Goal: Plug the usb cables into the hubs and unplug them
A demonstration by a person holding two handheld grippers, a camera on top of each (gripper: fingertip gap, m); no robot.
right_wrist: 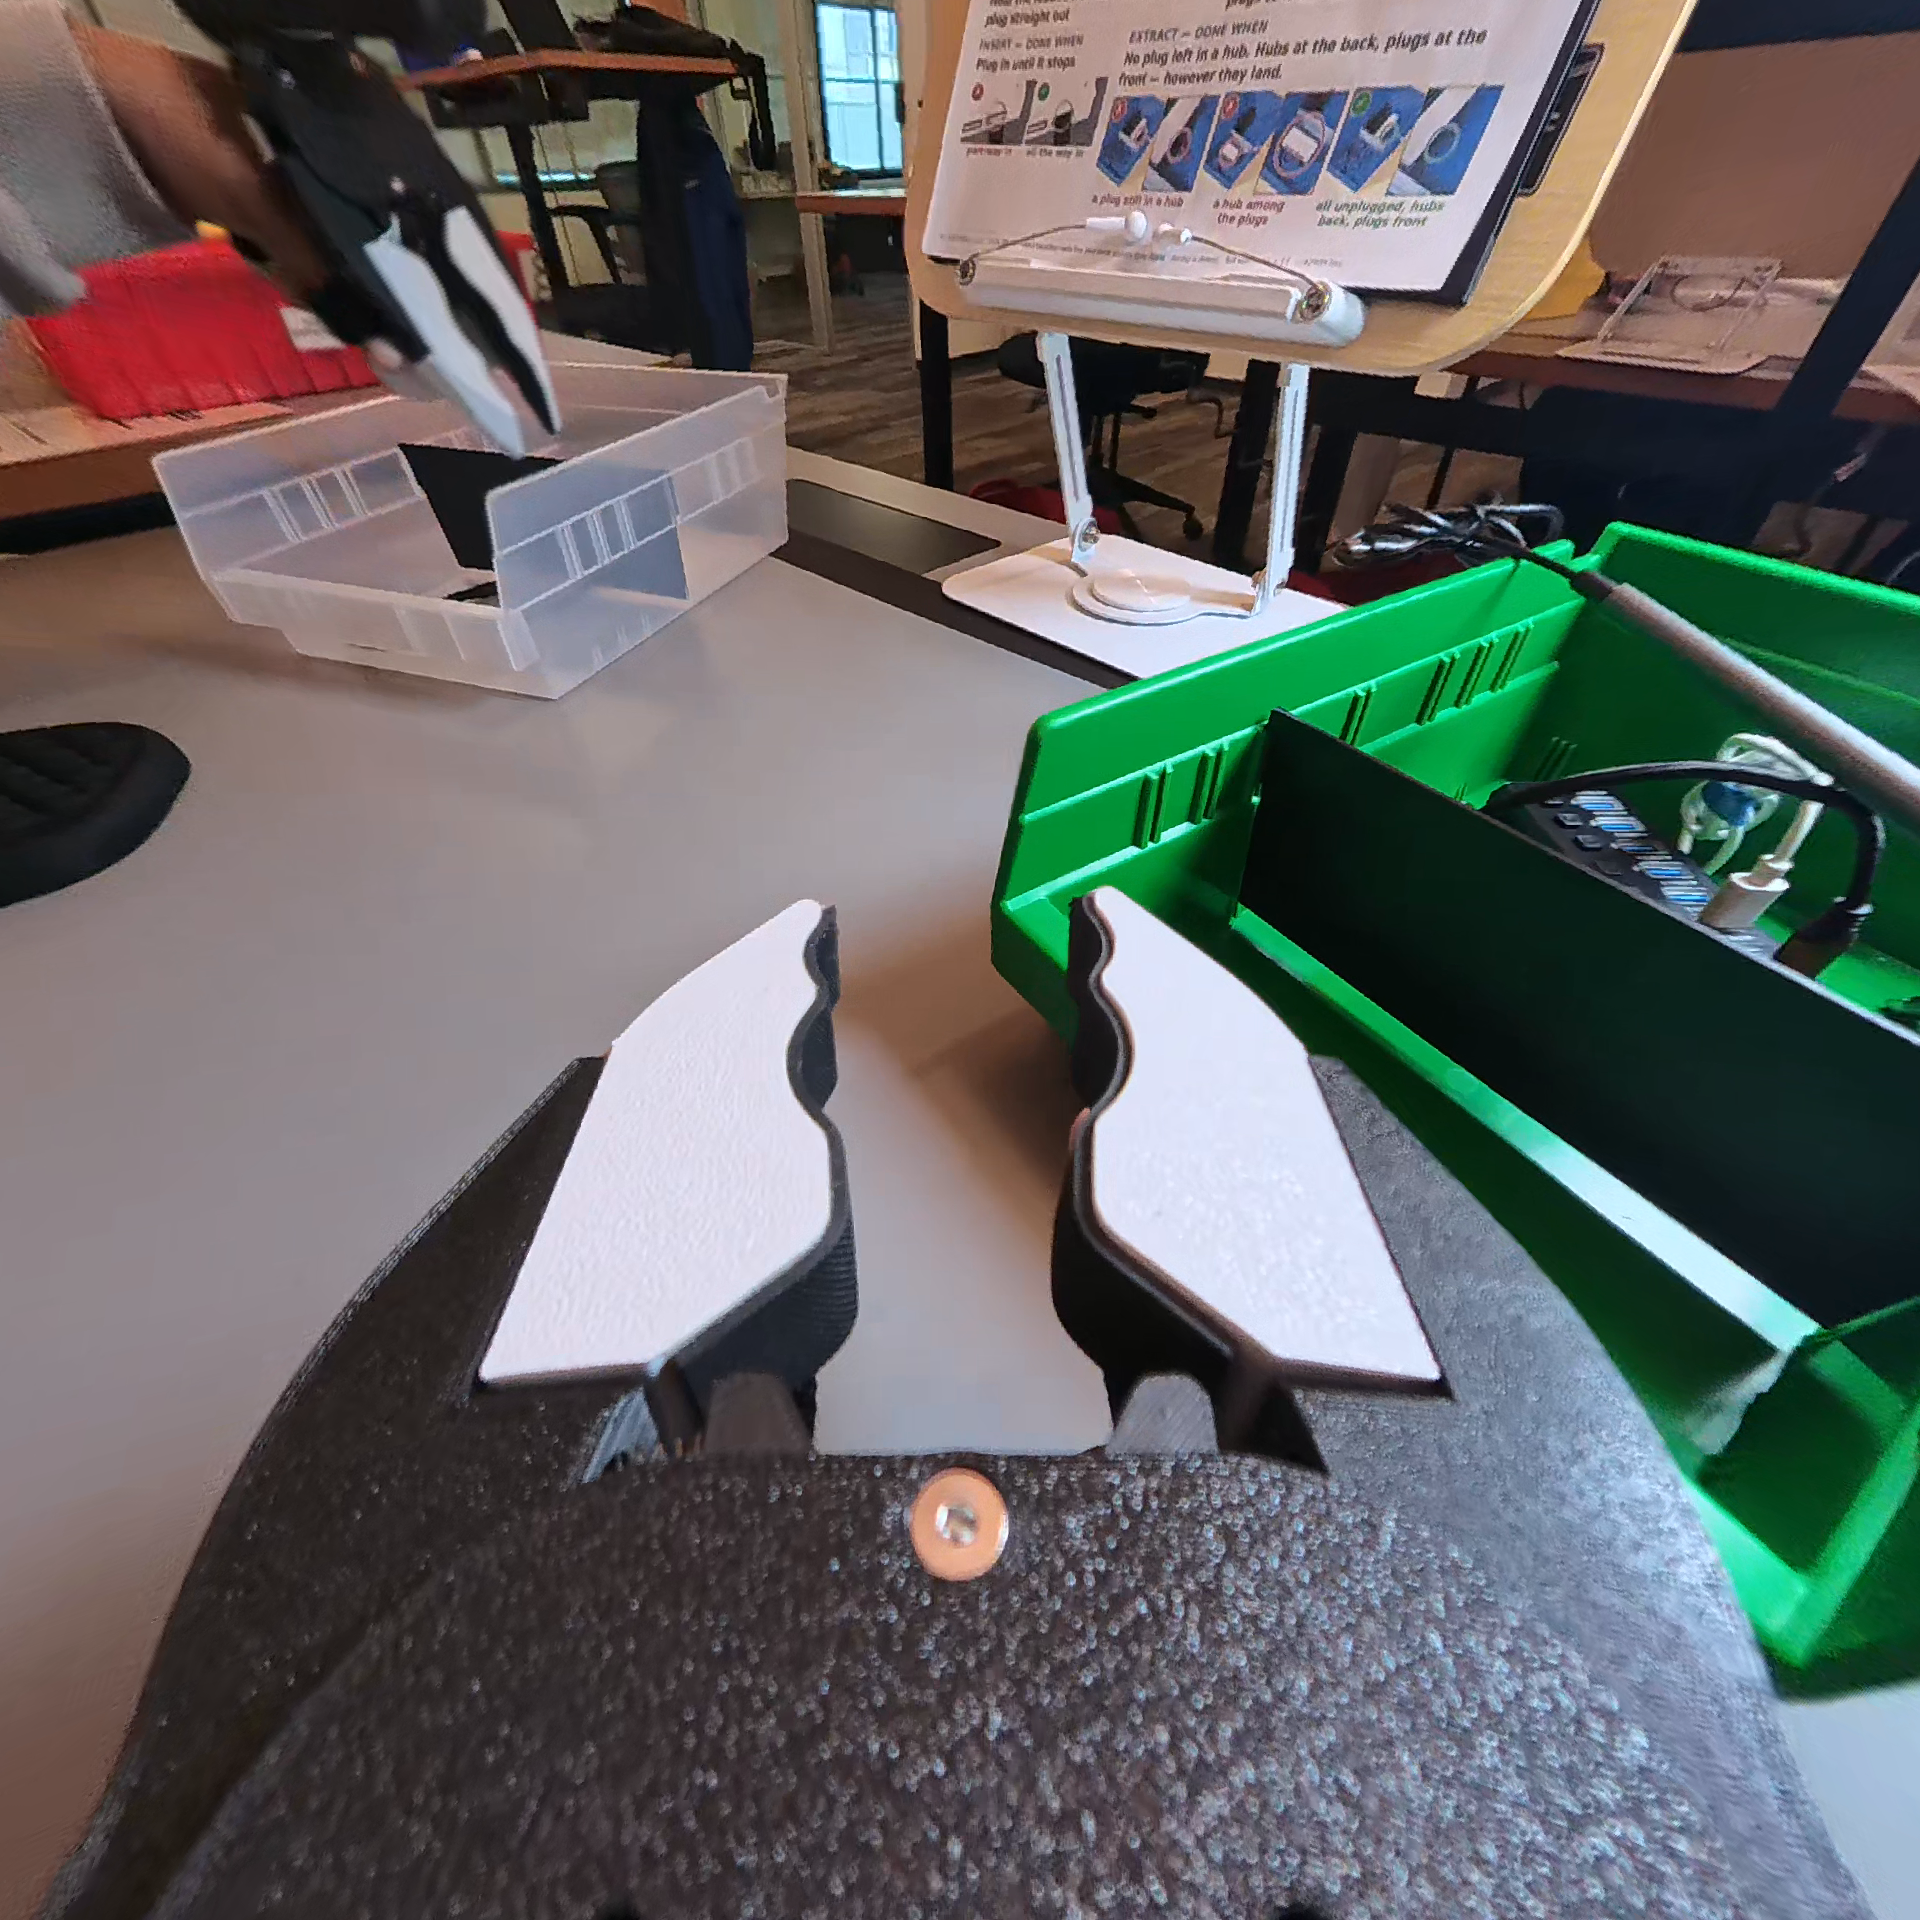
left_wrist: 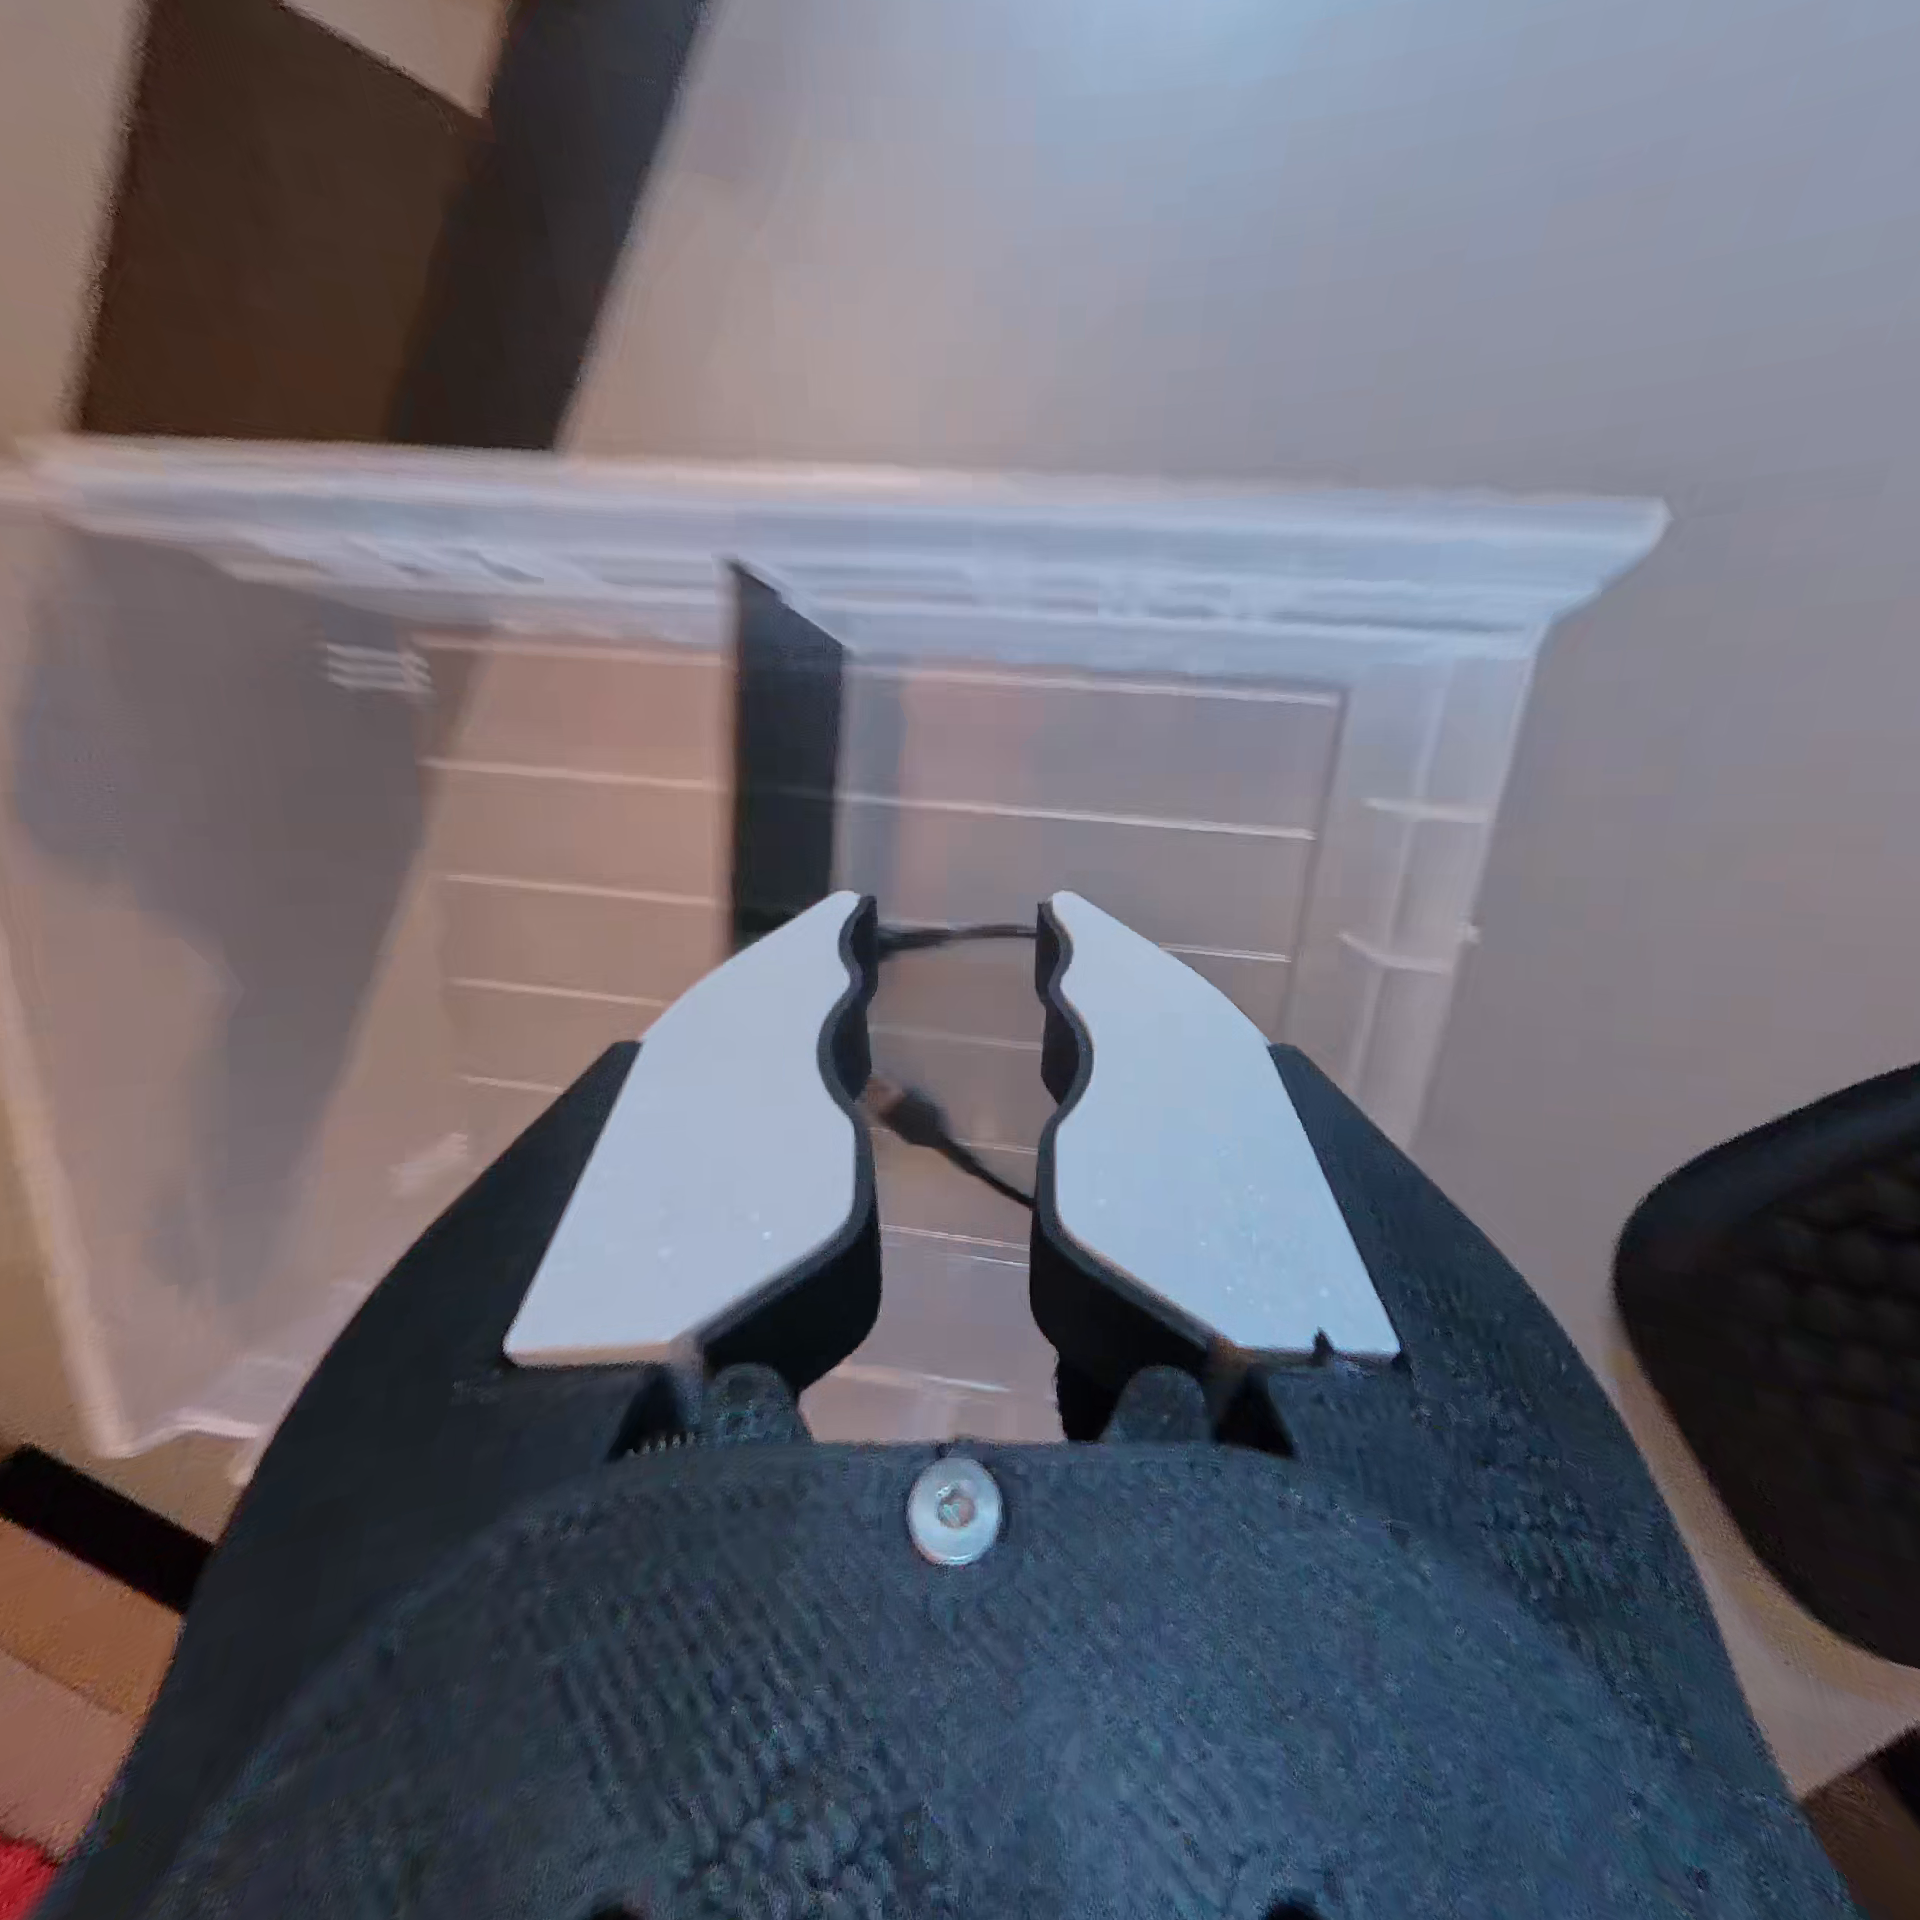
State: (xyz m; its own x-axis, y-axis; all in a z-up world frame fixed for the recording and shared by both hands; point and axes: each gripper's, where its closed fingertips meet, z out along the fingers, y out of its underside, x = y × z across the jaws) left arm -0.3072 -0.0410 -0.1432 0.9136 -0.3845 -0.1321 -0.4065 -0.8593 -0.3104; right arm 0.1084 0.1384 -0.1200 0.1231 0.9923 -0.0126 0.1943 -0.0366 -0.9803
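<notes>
left tool (left_wrist: 956, 914) parted over clear bin (left_wrist: 1143, 582), usb cable (left_wrist: 925, 1117) inside

Even, bright indoor light; the left wrist view is motion-blurred beyond the jaws, the right sharp with wide-angle bending at the edges.

We hold the left gripper (right_wrist: 520, 421) raised, tilted steeply down, fingers parted and empty. Right gripper (right_wrist: 951, 935) sits low, level, pointing forward, fingers spread, gripping nothing.
</notes>
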